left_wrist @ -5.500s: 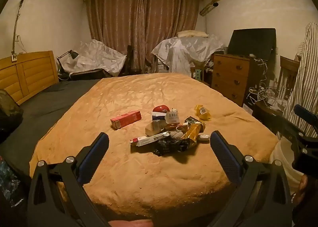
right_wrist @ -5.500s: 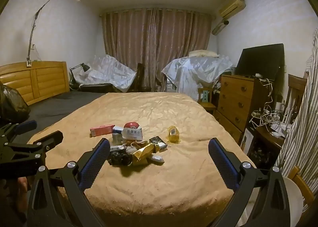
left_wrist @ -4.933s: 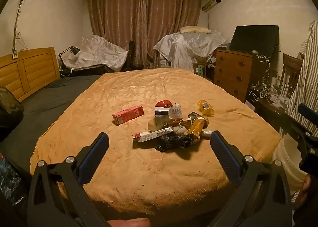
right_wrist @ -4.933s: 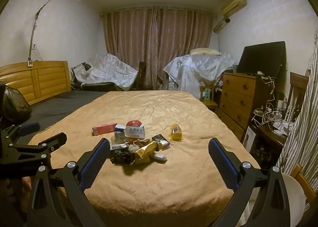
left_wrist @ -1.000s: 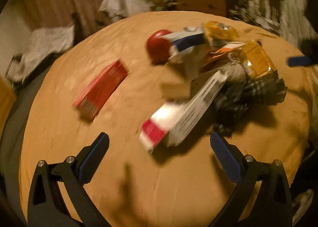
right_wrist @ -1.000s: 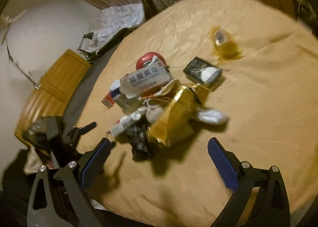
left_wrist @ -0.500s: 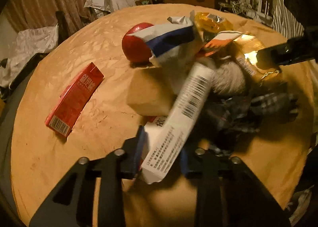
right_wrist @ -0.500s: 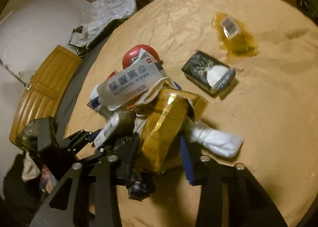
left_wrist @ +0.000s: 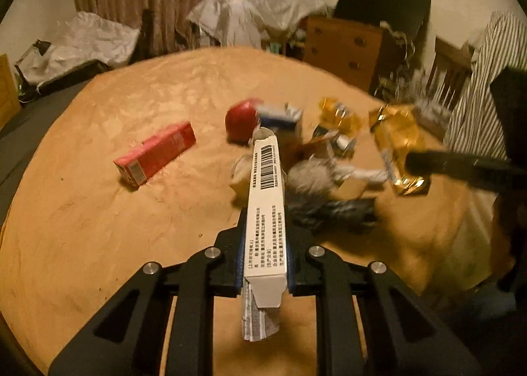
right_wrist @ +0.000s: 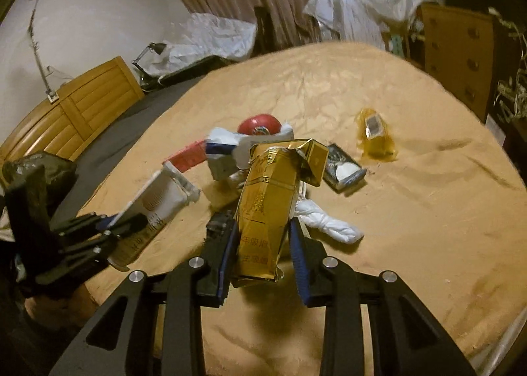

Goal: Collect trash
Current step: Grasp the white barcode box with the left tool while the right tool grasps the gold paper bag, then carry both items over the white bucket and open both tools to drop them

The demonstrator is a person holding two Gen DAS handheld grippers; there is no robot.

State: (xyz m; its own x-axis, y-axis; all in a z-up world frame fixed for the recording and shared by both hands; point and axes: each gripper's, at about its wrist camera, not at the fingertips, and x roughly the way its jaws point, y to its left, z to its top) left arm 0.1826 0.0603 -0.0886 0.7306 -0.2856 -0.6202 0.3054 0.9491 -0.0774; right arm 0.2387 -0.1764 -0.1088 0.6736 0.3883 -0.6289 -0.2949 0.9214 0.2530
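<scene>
My left gripper (left_wrist: 265, 260) is shut on a long white carton with a barcode (left_wrist: 266, 204) and holds it above the tan bedspread (left_wrist: 98, 211). My right gripper (right_wrist: 263, 250) is shut on a crumpled gold foil carton (right_wrist: 266, 208), lifted off the pile. The right view shows the left gripper with the white carton (right_wrist: 148, 211) at the left. The left view shows the gold carton (left_wrist: 398, 148) at the right. On the bed lie a red box (left_wrist: 154, 153), a red round lid (left_wrist: 242, 122), a blue-white pack (right_wrist: 227, 152), a black pack (right_wrist: 342, 171), a yellow wrapper (right_wrist: 375, 138) and a white twisted tissue (right_wrist: 329, 224).
A wooden dresser (left_wrist: 342, 49) and a chair (left_wrist: 451, 69) stand right of the bed. A wooden headboard (right_wrist: 66, 112) and a dark bag (right_wrist: 36, 171) are at the left. Plastic-covered furniture (left_wrist: 250, 13) stands by the curtains.
Both grippers closed on their cartons half a second ago and have since lifted them off the pile and pulled back. The remaining trash stays on the bed.
</scene>
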